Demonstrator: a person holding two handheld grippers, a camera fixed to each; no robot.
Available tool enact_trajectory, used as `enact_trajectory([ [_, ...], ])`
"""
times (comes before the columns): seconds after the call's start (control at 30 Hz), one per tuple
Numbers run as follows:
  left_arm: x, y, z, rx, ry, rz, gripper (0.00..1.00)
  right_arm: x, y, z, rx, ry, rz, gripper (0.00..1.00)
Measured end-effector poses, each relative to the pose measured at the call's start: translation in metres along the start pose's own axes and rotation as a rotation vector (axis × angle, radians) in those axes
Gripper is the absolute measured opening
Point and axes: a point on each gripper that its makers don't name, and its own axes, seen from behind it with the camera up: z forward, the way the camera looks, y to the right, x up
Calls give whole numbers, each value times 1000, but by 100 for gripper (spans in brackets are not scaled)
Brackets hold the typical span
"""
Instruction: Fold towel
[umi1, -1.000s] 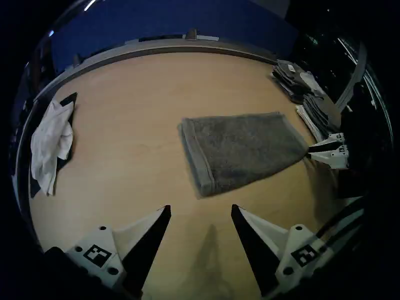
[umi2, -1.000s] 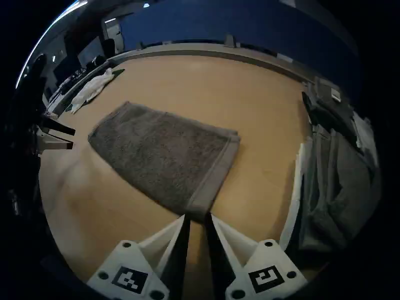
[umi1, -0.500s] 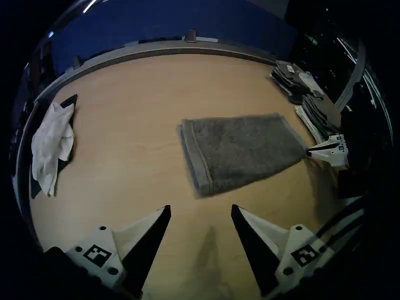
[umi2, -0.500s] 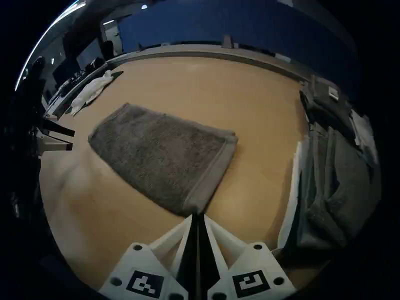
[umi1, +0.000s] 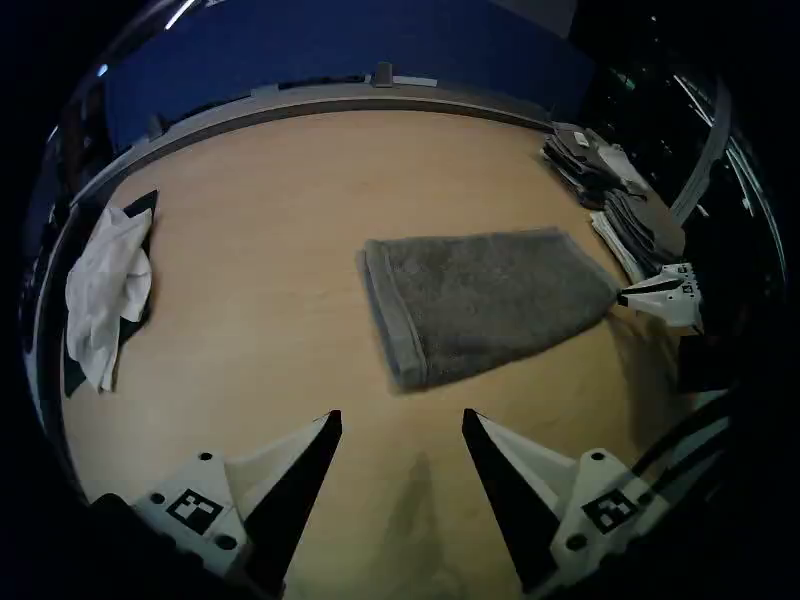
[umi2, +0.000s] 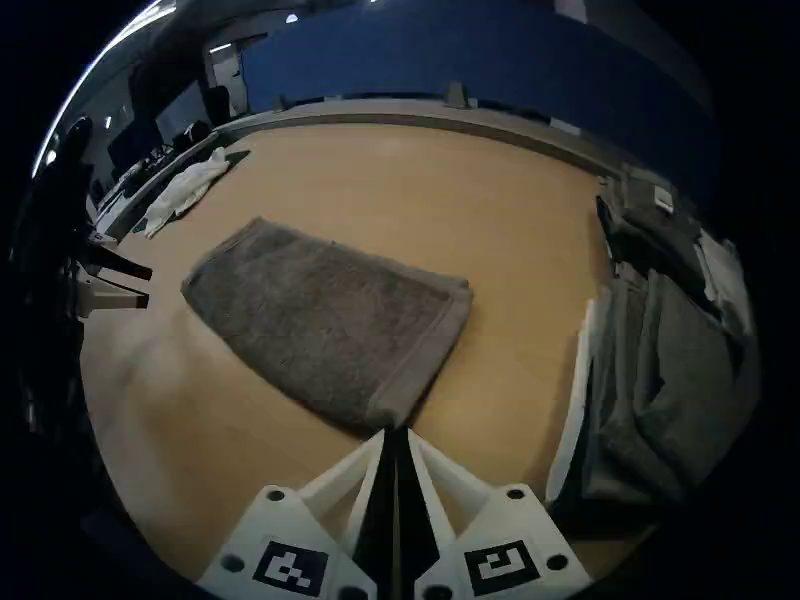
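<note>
- The grey towel lies in the middle of the table.
- The left gripper is near it, with its jaws wide open and holding nothing.
- The right gripper has its jaws squeezed together on one towel corner.
- A white cloth lies well apart.

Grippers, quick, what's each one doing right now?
Left gripper: open, holding nothing.
Right gripper: shut on a corner of the gray towel.
</note>
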Motion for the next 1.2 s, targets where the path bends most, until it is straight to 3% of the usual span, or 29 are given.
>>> enact_trajectory([
  [0.67, 8, -1, -8, 2, 24, 2, 90, 57, -9, -22, 10, 99, -74, 1],
  [0.97, 9, -3, -10, 9, 32, -3, 90, 79, -21, -13, 28, 105, -122, 1],
  [1.2, 7, -6, -14, 13, 38, -17, 90, 104, -44, 11, 58, 104, -179, 1],
])
